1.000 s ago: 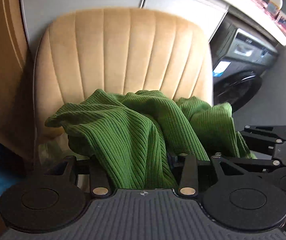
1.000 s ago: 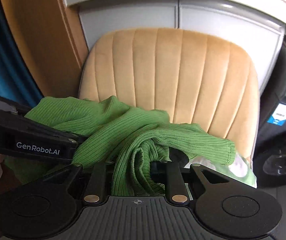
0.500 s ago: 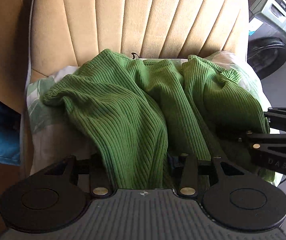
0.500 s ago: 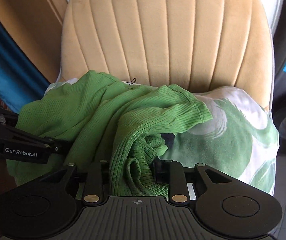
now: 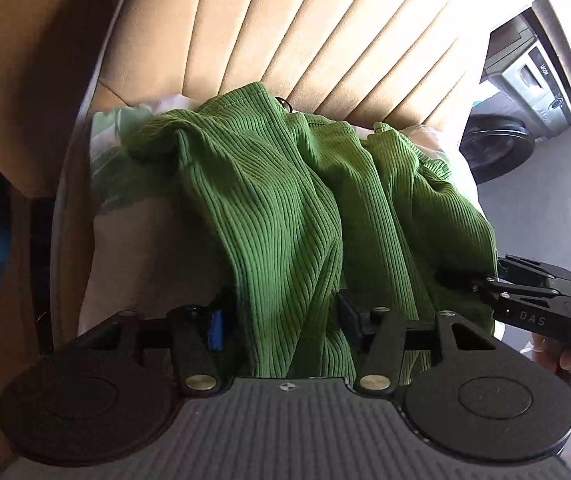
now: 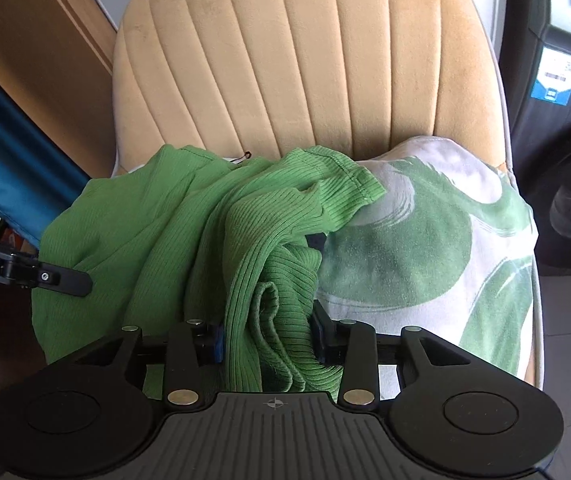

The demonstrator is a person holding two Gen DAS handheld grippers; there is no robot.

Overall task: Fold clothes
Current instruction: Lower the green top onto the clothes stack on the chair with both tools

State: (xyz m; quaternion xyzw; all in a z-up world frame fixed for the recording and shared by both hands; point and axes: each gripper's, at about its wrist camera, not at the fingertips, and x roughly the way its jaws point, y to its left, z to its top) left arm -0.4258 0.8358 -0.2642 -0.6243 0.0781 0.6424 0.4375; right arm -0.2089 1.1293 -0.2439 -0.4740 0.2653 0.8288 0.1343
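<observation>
Both the left gripper [image 5: 281,316] and right gripper [image 6: 267,332] clamp bunched folds of the green ribbed garment [image 5: 285,208] between their jaws; fingertips hidden.

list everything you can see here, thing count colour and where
ribbed garment: one, green, bunched on the cushion, clamped at two spots
cushion: one, white with green leaf print, on the chair seat under the garment
chair: one, tan, channelled backrest behind the garment
washing machine: one, dark grey, right of the chair
wood panel: one, brown, left of the chair
blue fabric: one, left edge beside the wood panel
left gripper: one, black, fingers shut on the garment's left part
right gripper: one, black, fingers shut on a bunched fold
hand: part seen at the right edge, behind the right gripper
</observation>
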